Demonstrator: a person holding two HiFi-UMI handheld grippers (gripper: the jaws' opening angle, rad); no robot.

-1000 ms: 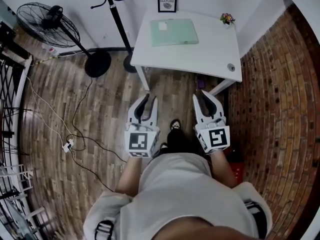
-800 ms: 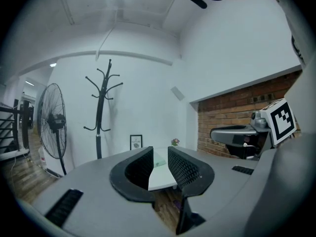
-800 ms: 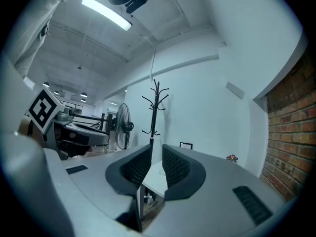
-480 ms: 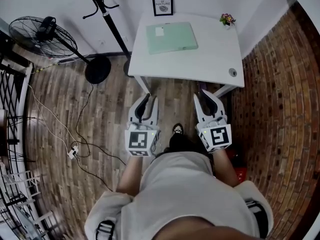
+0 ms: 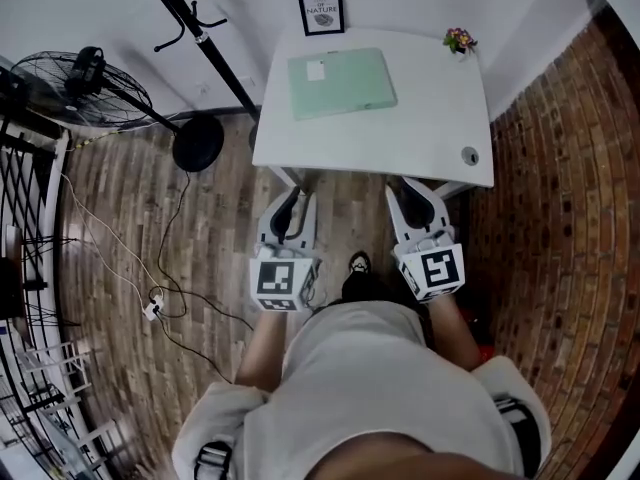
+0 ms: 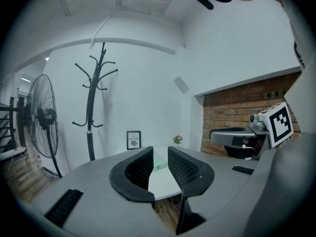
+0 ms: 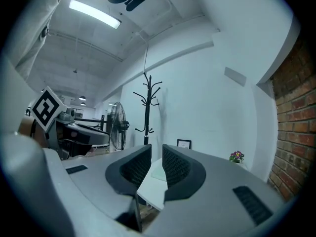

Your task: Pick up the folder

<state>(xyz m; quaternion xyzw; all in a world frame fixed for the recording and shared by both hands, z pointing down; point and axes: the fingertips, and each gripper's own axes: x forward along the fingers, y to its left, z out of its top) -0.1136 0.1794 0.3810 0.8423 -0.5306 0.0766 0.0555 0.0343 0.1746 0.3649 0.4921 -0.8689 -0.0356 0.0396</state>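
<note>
**Item:** pale green, flat rectangular folder [image 5: 341, 82] with a small white label near its far left corner. It lies flat on the far left part of a white rectangular table [image 5: 400, 133]. It touches nothing else and is well apart from both grippers.

**Also on the table:**
- A small black-framed picture [image 5: 322, 12] stands at the far edge against the white wall, just beyond the folder.
- A small pot of purple and yellow flowers [image 5: 460, 40] sits at the far right corner.
- A round grey grommet [image 5: 469, 155] is set near the near right corner.

**Left gripper** [image 5: 298, 200]: held before the table's near edge, over the floor. Its dark ribbed fingers [image 6: 183, 168] stand a narrow gap apart, released, with nothing between them.

**Right gripper** [image 5: 410, 190]: alongside the left, with its tips at the table's near edge in the head view. Its fingers [image 7: 132, 168] are likewise slightly parted and empty.

**Surroundings:**
- The floor is brown wooden plank [image 5: 200, 228].
- A red brick wall [image 5: 570, 228] stands to the right.
- A black coat stand [image 5: 195, 33] and a black pedestal fan [image 5: 85, 83] stand left of the table.
- A white power strip [image 5: 152, 308] with trailing cables lies on the floor.
</note>
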